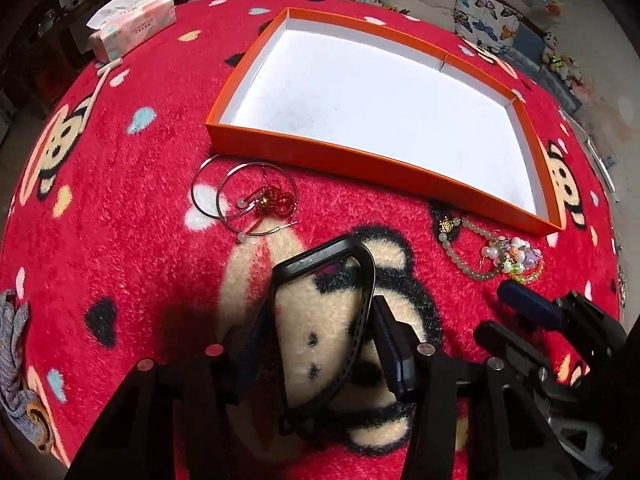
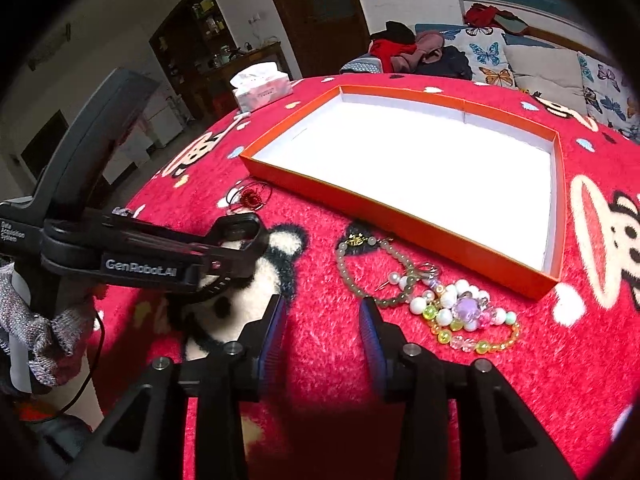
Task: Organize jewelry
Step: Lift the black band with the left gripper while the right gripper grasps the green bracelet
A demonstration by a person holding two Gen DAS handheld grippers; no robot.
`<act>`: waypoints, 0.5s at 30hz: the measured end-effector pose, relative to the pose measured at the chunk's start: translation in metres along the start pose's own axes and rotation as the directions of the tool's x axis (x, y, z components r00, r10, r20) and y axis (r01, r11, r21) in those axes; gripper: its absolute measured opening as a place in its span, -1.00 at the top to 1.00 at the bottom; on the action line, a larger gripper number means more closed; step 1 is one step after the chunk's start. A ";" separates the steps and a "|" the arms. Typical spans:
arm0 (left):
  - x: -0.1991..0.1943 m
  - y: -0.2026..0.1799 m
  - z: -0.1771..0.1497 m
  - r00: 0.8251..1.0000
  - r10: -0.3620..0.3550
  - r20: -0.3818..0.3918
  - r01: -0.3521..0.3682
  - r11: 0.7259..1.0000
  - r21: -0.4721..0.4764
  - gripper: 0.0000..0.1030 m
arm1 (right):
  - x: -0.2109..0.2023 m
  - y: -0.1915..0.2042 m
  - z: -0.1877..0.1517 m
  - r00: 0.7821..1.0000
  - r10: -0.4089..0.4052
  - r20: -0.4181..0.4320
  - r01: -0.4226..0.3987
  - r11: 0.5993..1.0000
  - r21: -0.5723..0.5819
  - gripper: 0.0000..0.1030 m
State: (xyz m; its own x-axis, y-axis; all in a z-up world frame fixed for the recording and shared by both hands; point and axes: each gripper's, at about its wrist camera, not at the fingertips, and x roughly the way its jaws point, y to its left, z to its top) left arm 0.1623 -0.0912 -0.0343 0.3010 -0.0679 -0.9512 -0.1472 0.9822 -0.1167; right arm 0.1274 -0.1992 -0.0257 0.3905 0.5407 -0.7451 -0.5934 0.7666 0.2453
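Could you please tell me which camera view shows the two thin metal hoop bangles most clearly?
The left wrist view: the two thin metal hoop bangles lie unobstructed, both rings traceable. In the right wrist view they are small, distant and partly hidden.

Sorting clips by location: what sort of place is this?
Probably a home living room: a sofa with butterfly cushions, clothes heaped on it, and a table under a red cartoon blanket.

Both views are bright and sharp at the centre; the tray [image 1: 280,138] floor is blown out white, edges are bent and vignetted by fisheye distortion.
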 end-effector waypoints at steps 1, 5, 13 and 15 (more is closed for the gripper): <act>-0.002 0.000 -0.001 1.000 -0.001 0.006 0.001 1.000 0.007 0.00 | 0.001 0.000 0.001 1.000 -0.002 0.000 0.002 1.000 -0.001 0.18; -0.012 0.007 -0.004 1.000 -0.015 0.028 0.014 1.000 0.024 0.00 | 0.004 -0.001 0.008 1.000 -0.020 -0.003 0.020 1.000 -0.011 0.19; -0.023 0.016 -0.005 0.997 -0.057 0.057 0.055 0.997 0.048 0.03 | 0.025 0.001 0.019 0.996 -0.078 -0.048 0.074 0.994 -0.077 0.27; -0.023 0.018 -0.004 0.997 -0.060 0.057 0.057 0.997 0.050 0.03 | 0.029 0.002 0.019 0.994 -0.093 -0.063 0.087 0.992 -0.095 0.44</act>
State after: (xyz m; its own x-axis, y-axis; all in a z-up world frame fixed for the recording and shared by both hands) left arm 0.1491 -0.0725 -0.0159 0.3626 -0.1167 -0.9246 -0.0825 0.9842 -0.1566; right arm 0.1509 -0.1756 -0.0352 0.3989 0.4445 -0.8021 -0.6213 0.7743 0.1201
